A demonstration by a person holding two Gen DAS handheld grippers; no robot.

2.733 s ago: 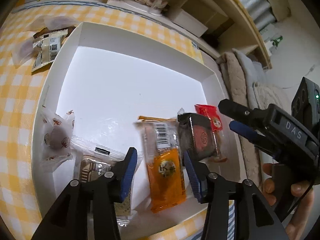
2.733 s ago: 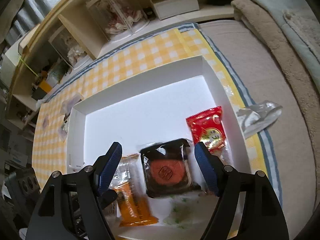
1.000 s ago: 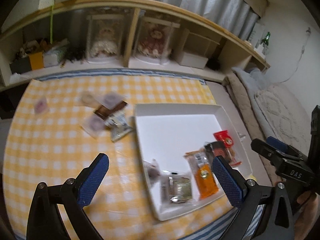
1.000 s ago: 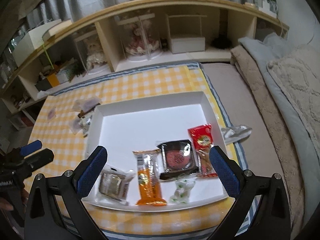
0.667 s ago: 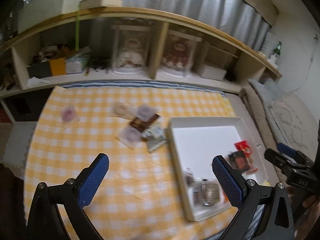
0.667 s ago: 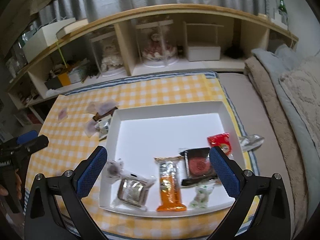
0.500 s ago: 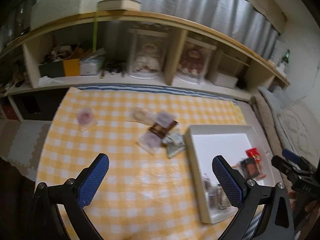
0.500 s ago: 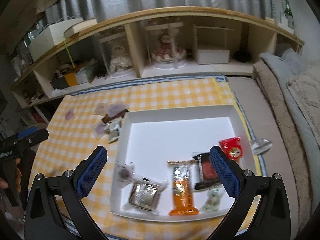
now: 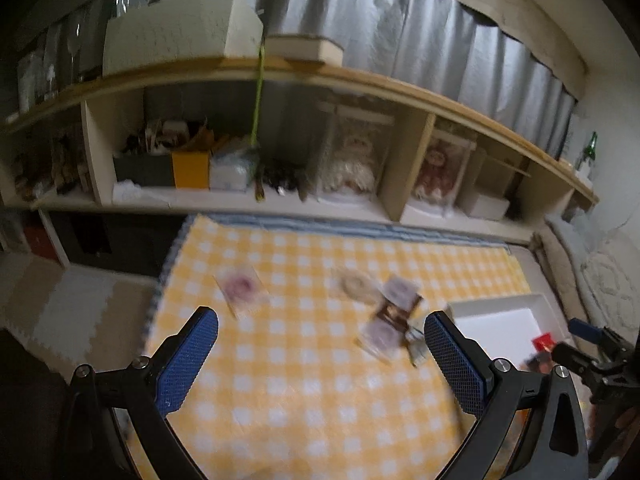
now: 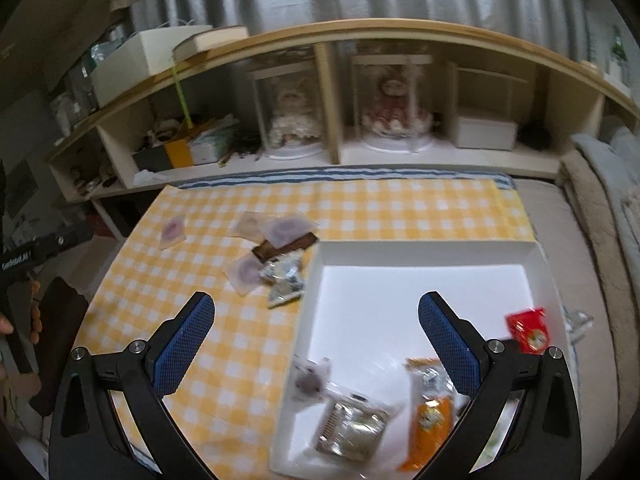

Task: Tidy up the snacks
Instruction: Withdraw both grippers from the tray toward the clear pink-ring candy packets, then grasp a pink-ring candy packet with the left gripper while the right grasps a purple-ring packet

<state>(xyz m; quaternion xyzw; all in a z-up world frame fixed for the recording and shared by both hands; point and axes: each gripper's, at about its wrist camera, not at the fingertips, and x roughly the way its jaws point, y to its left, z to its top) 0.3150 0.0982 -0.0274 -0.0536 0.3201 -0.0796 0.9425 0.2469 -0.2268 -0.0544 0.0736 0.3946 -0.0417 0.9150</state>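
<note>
Tools (image 9: 320, 354) (image 10: 316, 330) wide open, empty.

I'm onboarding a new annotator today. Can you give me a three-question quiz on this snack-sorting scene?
1. True or false: the left gripper is shut on a snack.
2. Where does the orange packet lie? A) on the checked cloth B) in the white tray C) on the shelf
3. Fill in: the loose snacks outside the tray lie to its ____ in the right wrist view.

Key: 1 false, both grippers open and empty; 2 B; 3 left.
</note>
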